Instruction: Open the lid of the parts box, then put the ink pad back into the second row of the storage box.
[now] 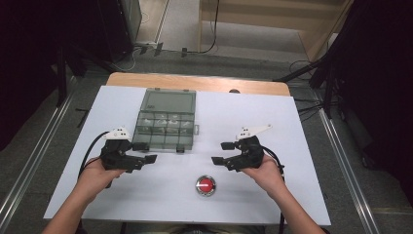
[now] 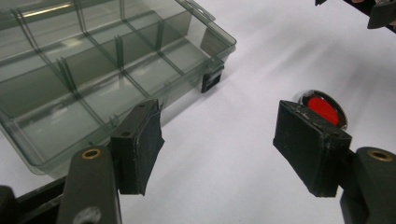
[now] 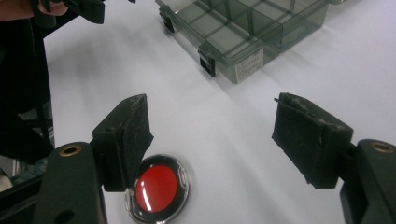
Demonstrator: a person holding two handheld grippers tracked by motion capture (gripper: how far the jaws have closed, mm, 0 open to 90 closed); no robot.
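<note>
The left gripper (image 1: 152,159) is standing wide open just beside the compartment box (image 1: 165,120); the right gripper (image 1: 220,152) is gaping open too, holding nothing, near the red button (image 1: 205,185).

**Surfaces and finishes**

The smoky translucent plastic compartment box (image 2: 93,74) looks glossy and smooth. The round red button with its shiny chrome-like rim (image 3: 158,189) gleams. The white tabletop sheet (image 1: 253,195) is matt; black jaw pads (image 3: 310,135) look rough and worn.

a smoky clear plastic organiser box (image 1: 164,123) is lying flat on the white table (image 1: 272,126) with its lid open, its divided compartments looking empty.
</note>
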